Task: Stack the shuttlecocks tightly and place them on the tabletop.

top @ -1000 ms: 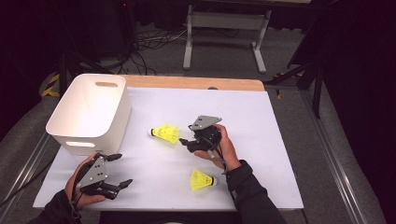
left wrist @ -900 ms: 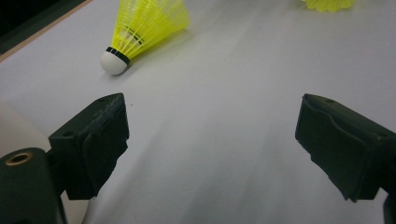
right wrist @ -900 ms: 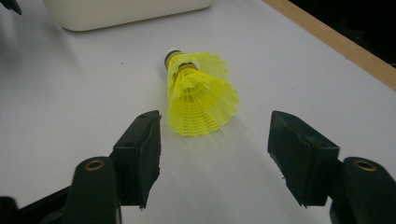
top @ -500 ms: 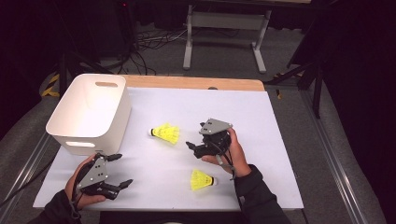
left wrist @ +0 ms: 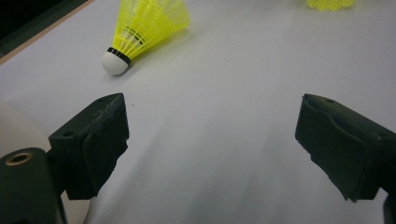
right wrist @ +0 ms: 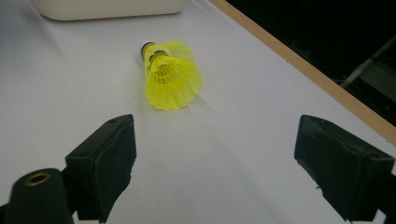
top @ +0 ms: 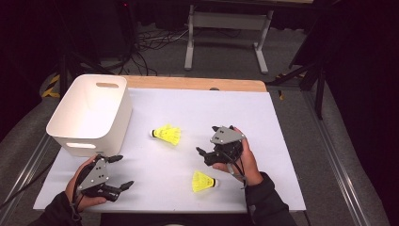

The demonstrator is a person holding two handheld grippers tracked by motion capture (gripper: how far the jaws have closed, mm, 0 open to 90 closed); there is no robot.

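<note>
Two yellow shuttlecocks lie on the white table sheet. One shuttlecock (top: 167,134) rests mid-table with its cork to the left; the other (top: 203,181) lies nearer the front edge. My right gripper (top: 205,140) stands open to the right of the mid-table shuttlecock (right wrist: 173,74) and apart from it. Its jaws have just been opening, with nothing between them. My left gripper (top: 121,172) rests open at the front left, empty. In the left gripper view (left wrist: 212,140) the same shuttlecock (left wrist: 144,28) lies ahead to the left, cork towards me.
A white bin (top: 89,113) with handle cut-outs stands at the table's left, just beyond my left hand. A wooden strip (top: 197,84) runs along the far edge of the table. Metal stand legs (top: 226,42) and cables lie on the floor beyond.
My right gripper has drawn back to the right, away from the mid-table shuttlecock, and its jaws stand wider. The shuttlecocks and my left gripper have stayed put.
</note>
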